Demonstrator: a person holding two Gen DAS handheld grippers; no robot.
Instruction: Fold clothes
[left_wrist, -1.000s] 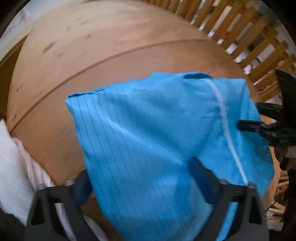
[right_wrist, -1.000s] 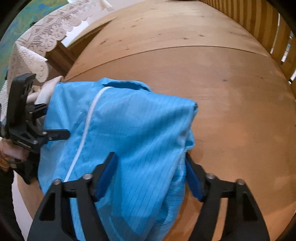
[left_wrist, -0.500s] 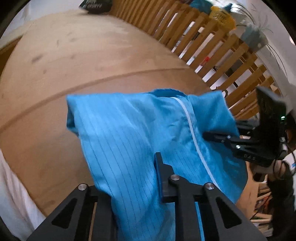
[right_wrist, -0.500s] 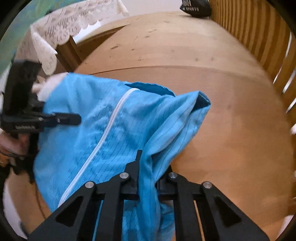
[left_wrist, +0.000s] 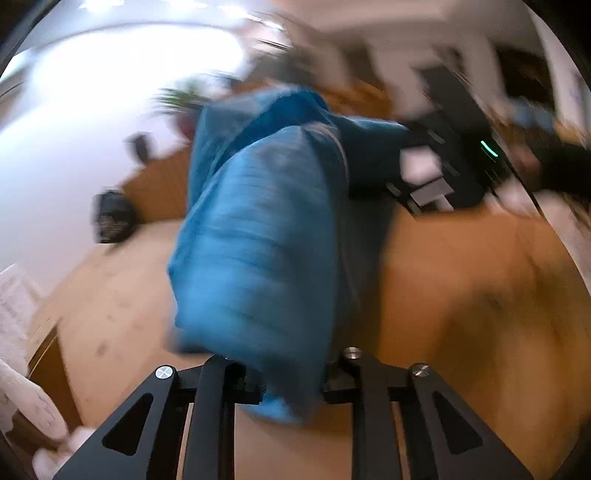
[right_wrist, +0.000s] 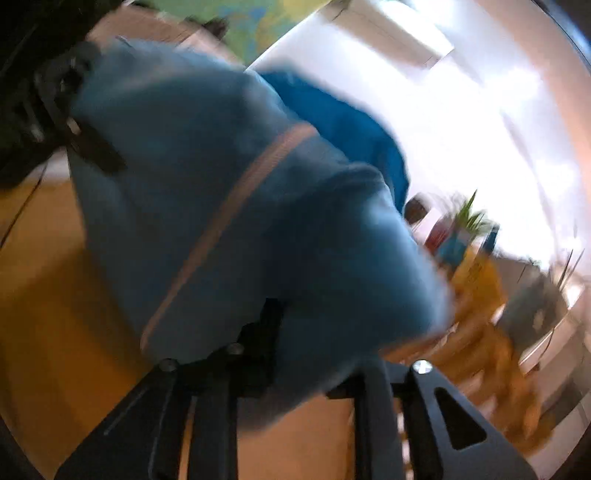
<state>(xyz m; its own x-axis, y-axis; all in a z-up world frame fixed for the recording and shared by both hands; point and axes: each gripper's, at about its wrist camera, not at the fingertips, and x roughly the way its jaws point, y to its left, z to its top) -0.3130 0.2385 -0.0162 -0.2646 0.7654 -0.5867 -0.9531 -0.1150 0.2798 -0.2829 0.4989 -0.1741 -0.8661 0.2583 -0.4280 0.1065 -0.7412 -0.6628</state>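
blue garment (left_wrist: 258, 236) (blurred) bunched between both grippers' opening jaws, above table (left_wrist: 461, 295)

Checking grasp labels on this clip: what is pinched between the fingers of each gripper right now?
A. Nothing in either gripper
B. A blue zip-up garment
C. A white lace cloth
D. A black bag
B: bunched blue garment fabric fills the gap of the left gripper and of the right gripper alike.
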